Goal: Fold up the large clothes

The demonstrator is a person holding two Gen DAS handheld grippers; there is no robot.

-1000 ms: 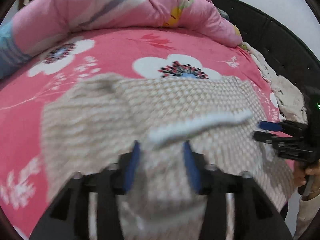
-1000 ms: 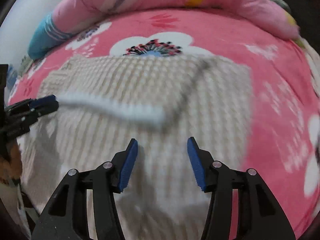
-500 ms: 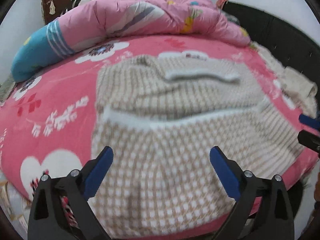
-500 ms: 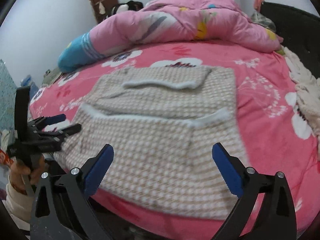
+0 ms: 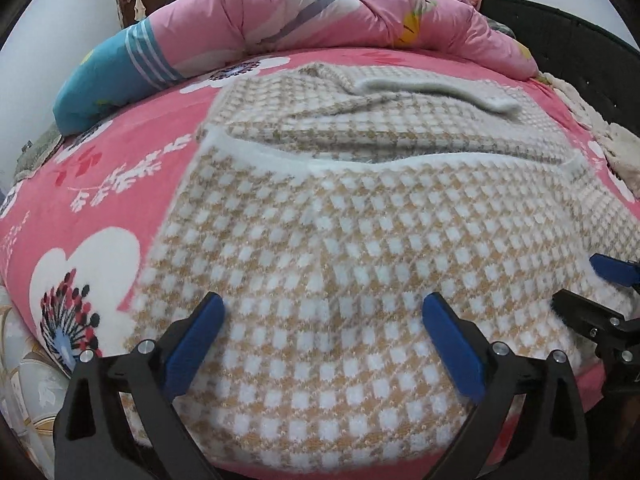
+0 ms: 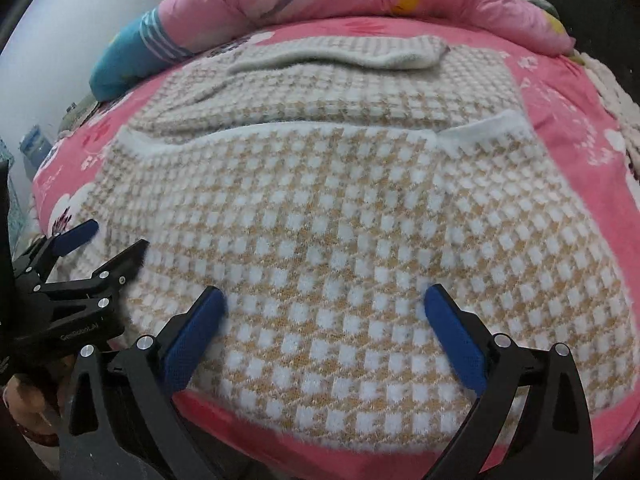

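A beige and white checked knit sweater (image 5: 360, 216) lies on the pink flowered bed, its near part folded over the far part, white trim across the middle. It also fills the right wrist view (image 6: 340, 208). My left gripper (image 5: 322, 312) is open and empty, low over the sweater's near edge. My right gripper (image 6: 326, 304) is open and empty over the same near edge. The right gripper shows at the right rim of the left wrist view (image 5: 588, 284). The left gripper shows at the left of the right wrist view (image 6: 108, 240).
A pink quilt (image 5: 320, 8) with a blue striped end (image 5: 108, 76) is bunched along the far side of the bed (image 5: 80, 208). A dark headboard (image 5: 568, 36) and a cream cloth (image 5: 612, 148) lie at the right. The bed's near edge is just under the grippers.
Both grippers have opened wide, let go of the sweater and pulled back to the near edge. The lifted part now lies folded flat on the sweater.
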